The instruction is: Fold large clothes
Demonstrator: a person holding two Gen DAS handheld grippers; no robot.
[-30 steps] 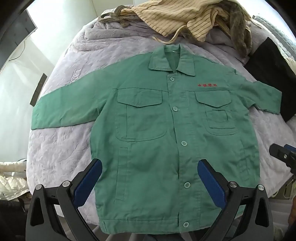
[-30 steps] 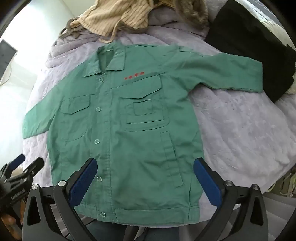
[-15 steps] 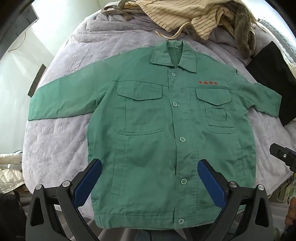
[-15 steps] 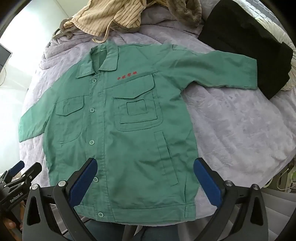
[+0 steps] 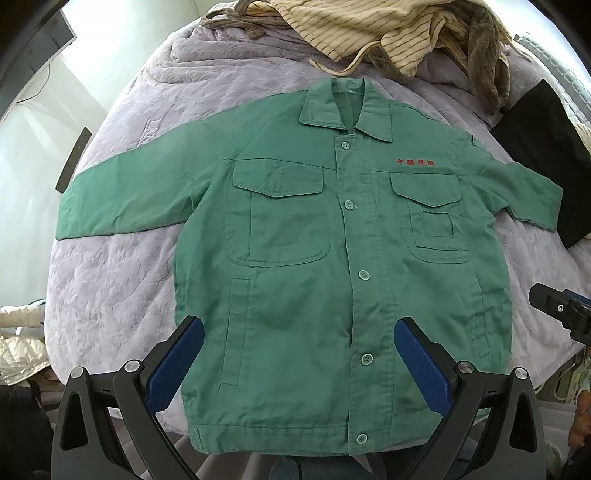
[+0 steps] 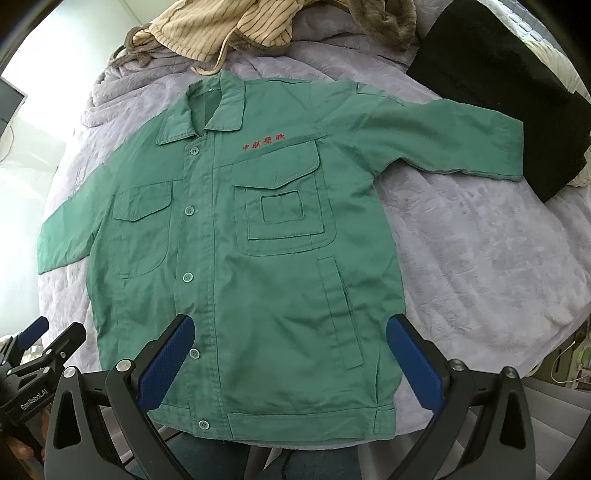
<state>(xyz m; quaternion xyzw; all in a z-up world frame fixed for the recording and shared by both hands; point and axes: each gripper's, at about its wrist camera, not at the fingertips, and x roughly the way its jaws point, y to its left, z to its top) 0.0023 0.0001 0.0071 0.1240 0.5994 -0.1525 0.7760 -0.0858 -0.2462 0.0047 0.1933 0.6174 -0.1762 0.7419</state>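
A green button-up work jacket (image 5: 332,266) lies flat, front up, on a lilac bedspread (image 5: 118,280), collar far from me, both sleeves spread sideways. It also shows in the right wrist view (image 6: 258,258). My left gripper (image 5: 299,363) is open and empty, held above the jacket's lower hem. My right gripper (image 6: 290,360) is open and empty, also above the lower hem, toward the jacket's right side. The right gripper's tip shows at the right edge of the left wrist view (image 5: 561,310). The left gripper shows at the lower left of the right wrist view (image 6: 37,350).
A heap of striped beige and brown clothes (image 5: 388,29) lies past the collar. A folded black garment (image 6: 498,103) sits by the end of the right sleeve. The bed's near edge runs just under the jacket's hem.
Both grippers have pulled back and risen a little; the jacket sits higher in both views and its whole hem now shows. The jacket itself has not moved.
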